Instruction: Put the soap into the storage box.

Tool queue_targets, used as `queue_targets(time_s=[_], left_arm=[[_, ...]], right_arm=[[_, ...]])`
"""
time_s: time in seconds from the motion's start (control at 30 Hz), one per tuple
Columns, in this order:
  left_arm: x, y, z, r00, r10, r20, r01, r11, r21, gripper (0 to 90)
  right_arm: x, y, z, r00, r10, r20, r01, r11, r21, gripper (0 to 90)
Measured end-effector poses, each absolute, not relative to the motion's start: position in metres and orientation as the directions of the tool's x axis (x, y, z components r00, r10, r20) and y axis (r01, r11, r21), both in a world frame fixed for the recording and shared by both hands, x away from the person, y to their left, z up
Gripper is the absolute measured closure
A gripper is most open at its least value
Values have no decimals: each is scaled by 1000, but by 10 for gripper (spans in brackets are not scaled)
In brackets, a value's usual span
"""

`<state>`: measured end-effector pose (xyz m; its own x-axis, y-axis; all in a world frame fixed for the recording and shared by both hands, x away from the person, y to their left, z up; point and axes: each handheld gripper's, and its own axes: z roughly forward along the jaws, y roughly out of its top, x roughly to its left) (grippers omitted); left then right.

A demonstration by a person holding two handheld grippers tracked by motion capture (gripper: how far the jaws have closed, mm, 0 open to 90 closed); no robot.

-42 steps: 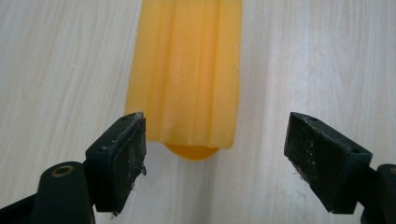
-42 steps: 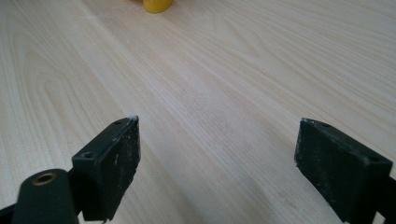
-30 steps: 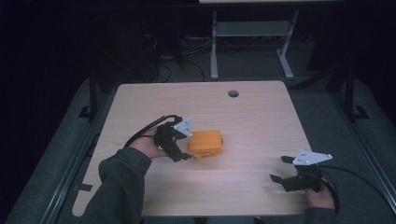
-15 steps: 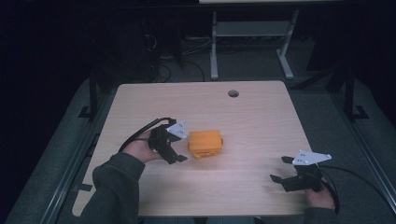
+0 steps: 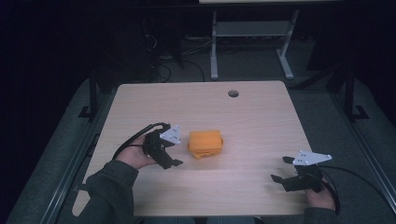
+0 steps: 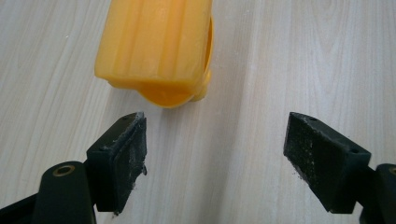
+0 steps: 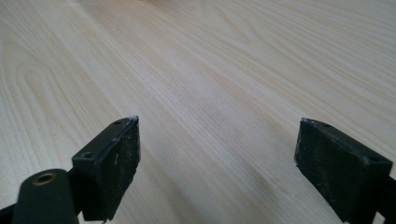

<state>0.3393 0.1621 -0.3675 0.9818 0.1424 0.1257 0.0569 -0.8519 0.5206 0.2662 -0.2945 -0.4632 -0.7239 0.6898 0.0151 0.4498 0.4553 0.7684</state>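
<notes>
Along our left gripper [image 6: 215, 154] we see its 2 black jaws spread wide apart, with nothing but bare wood grain between them. An orange plastic box [image 6: 156, 44] lies on the table [image 6: 303, 60] just beyond the jaws, nearer the left one and touching neither. A rounded orange lip juts from its near end.

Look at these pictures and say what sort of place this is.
Probably a lab or workshop: a bare wooden table with a cable hole, a metal stand behind, loose cables on a dark floor.
</notes>
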Motion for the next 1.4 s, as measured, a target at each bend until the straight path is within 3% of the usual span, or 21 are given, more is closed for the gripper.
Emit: queue_targets(time_s=[1.4], left_arm=[[317,207,-399,970,212,119,117,-836,536,221]], right_arm=[[266,-296,-465,-707,707,17,465,447,764,137]])
